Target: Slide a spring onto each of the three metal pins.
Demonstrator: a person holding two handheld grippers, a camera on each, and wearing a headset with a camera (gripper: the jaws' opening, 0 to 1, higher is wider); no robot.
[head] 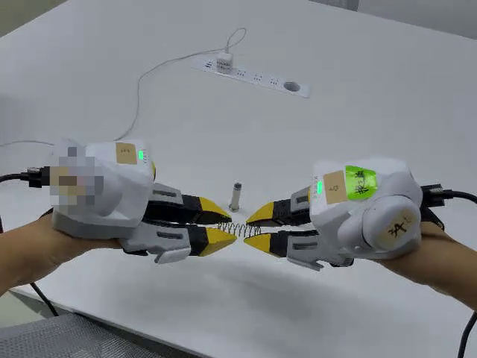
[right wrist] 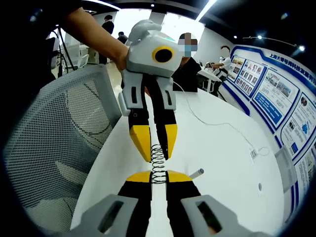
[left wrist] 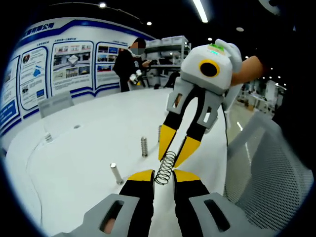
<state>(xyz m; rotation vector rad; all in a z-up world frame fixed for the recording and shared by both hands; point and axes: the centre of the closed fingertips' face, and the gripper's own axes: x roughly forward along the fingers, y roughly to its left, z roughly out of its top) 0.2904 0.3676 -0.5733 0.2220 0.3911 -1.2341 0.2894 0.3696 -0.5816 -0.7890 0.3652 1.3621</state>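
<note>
Left gripper (head: 229,227) clamped one end of the spring (head: 239,229), right gripper (head: 249,230) clamped the other. It hung above the tabletop (head: 335,142), probably a re-grip to align it with the bare pin (head: 236,195) just behind. The sprung pin (left wrist: 143,146) looked done.

The left gripper (head: 226,227) is grasped from behind by the left hand (head: 26,250) and is pointed to the right. The right gripper (head: 250,230) is grasped by the right hand (head: 443,257) and is pointed to the left, so that the yellow tips are set almost nose to nose. Both are held roughly level, and the forearms are seen entering from the two lower corners of the head view. Each pair of jaws is closed to a narrow gap on one end of a spring (head: 238,229), which is spanned between them.
</note>
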